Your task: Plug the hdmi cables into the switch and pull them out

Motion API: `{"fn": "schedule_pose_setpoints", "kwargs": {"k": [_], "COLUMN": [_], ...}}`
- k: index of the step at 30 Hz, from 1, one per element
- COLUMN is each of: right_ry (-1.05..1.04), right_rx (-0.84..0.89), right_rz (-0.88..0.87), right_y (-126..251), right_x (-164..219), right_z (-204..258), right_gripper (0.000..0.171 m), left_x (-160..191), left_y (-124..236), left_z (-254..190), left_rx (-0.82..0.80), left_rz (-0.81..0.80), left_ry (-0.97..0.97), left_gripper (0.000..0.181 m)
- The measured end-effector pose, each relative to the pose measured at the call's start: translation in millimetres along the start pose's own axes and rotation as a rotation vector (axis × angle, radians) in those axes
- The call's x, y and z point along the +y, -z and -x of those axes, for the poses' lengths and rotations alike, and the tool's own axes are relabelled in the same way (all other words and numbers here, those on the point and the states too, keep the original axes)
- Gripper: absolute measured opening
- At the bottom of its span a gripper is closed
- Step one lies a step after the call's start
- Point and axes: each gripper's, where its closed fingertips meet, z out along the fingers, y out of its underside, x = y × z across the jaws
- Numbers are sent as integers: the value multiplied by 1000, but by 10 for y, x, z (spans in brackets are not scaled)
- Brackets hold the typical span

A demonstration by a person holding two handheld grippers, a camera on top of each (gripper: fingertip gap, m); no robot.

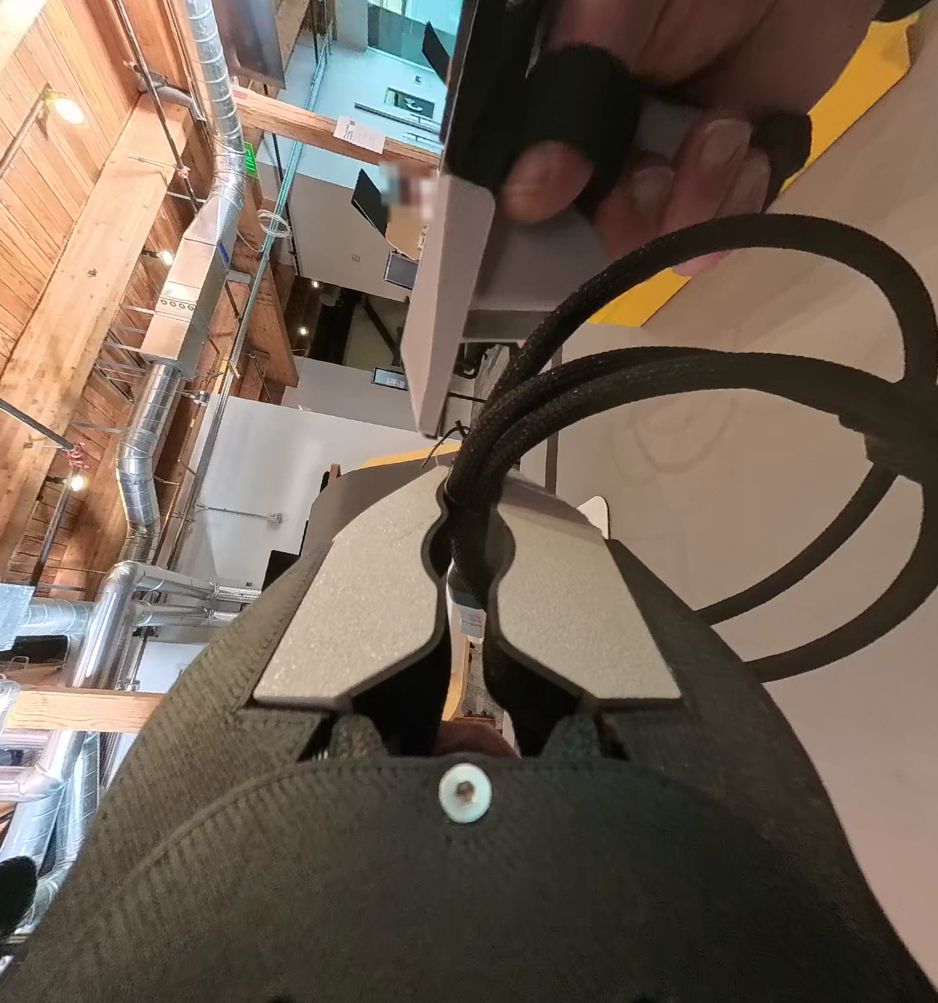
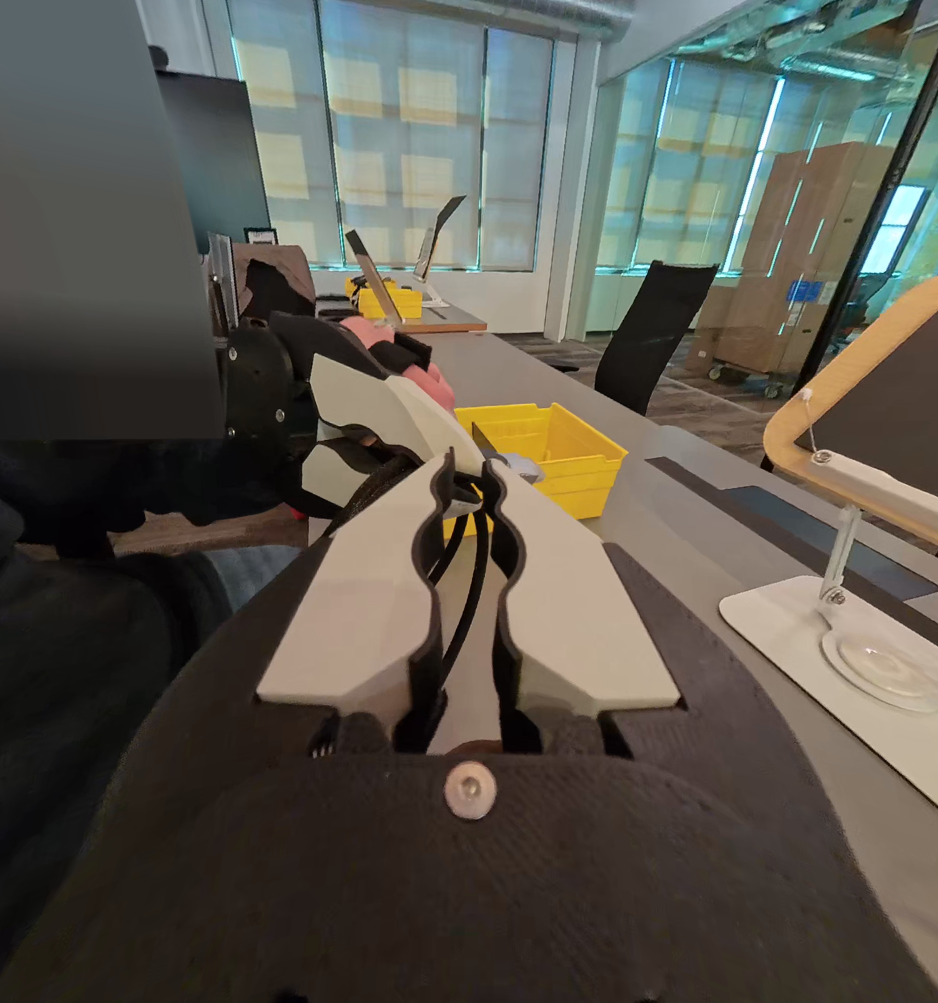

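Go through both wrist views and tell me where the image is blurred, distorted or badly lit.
Left wrist view: the hand at the top is soft and out of focus, the braided black cables stay sharp, and the wide lens bends the wooden ceiling. Right wrist view: the windows glow bright with a teal tint, the near left side falls into dark, the yellow bin is slightly soft, and the frame edges bow.

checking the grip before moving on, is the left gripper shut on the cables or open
Shut on them. In the left wrist view the left gripper has its fingers pinched around the black braided cables, which loop off to the right.
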Motion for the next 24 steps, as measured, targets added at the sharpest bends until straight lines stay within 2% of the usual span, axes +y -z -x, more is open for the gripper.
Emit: {"fn": "schedule_pose_setpoints", "kwargs": {"k": [2,4,6,16,24], "right_ry": [5,-7,-25,-248,-258], "right_rx": [-17,-44,-51,-92,-124], "right_rz": [40,55,53,-43,-94], "right_y": [-24,-44,-53,-32,29], "right_x": [50,75,77,95,74], "right_z": [26,59,61,32,79], "right_gripper": [10,0,0,0,0], "left_x": [-16,-24,-22,-1,-8], "left_y": [-4,-5,-4,-2,-14], "left_z": [-12,-23,-25,2,10], "left_rx": [1,5,4,-18,-12], "left_rz": [-2,-2,-2,1,-12], "left_ry": [-4,-8,-9,-24,37], "left_gripper": [6,6,6,7,7]}}
